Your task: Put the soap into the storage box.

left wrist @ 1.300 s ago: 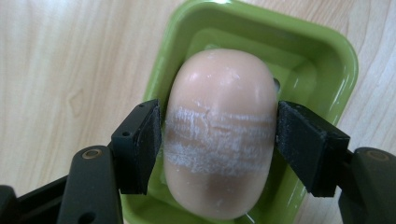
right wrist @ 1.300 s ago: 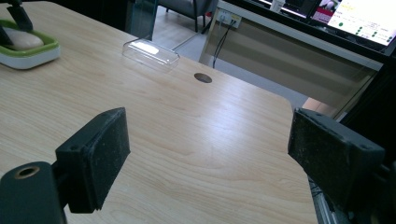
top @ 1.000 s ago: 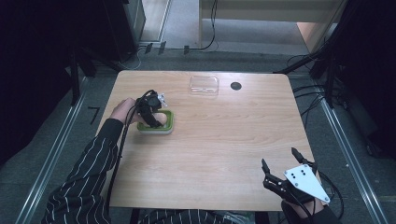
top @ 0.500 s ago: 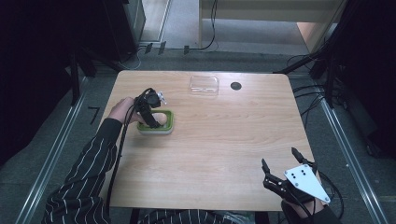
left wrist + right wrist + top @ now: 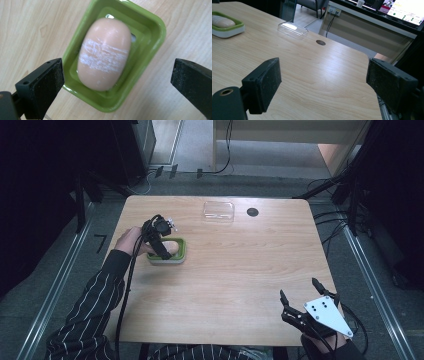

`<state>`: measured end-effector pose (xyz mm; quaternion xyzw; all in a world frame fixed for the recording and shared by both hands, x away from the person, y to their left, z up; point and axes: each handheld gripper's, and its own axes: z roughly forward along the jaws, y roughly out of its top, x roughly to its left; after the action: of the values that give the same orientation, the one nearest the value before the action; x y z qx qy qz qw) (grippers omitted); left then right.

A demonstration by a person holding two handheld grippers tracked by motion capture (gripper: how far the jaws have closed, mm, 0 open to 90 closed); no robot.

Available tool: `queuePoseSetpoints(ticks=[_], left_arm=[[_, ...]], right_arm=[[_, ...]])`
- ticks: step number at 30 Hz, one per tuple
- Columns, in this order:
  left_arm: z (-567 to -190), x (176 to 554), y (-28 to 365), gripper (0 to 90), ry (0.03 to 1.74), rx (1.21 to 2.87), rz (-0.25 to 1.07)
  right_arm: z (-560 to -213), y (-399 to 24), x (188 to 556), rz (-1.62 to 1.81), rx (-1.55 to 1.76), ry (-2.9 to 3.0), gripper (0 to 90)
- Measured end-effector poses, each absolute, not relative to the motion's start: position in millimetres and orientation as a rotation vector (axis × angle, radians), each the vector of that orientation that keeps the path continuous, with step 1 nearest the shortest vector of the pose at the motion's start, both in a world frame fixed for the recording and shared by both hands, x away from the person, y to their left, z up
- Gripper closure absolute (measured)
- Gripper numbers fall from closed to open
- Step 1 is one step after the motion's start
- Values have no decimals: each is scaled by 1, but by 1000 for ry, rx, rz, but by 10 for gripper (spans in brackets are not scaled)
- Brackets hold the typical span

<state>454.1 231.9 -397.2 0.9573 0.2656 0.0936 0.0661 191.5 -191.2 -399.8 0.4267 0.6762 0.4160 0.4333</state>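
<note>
Fingers of the left gripper were spread wide, grasping nothing, poised directly above the soap bar in its green soap dish. I judged the step to be a grasp of the soap: I would lower squarely, set the pads across the bar's narrow width inside the dish walls, and close gently, since the surface looked slippery. Peach-coloured and oval, the bar carried a band of white scuffing and lay on the table's left half. My right gripper hung released near the table's front right corner, well apart from the clear lid.
</note>
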Motion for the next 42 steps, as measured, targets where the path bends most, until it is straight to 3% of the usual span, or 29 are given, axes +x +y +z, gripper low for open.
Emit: queuePoseSetpoints(ticks=[9, 23, 42], left_arm=[[-396, 438, 232, 0, 898, 2880, 249], [-395, 405, 228, 0, 905, 2931, 285], [-402, 363, 228, 0, 879, 2985, 200]], right_arm=[[-400, -191, 192, 1040, 1056, 1685, 134], [-400, -191, 191, 1041, 1051, 1684, 135], [-400, -191, 191, 1042, 1057, 1681, 135]])
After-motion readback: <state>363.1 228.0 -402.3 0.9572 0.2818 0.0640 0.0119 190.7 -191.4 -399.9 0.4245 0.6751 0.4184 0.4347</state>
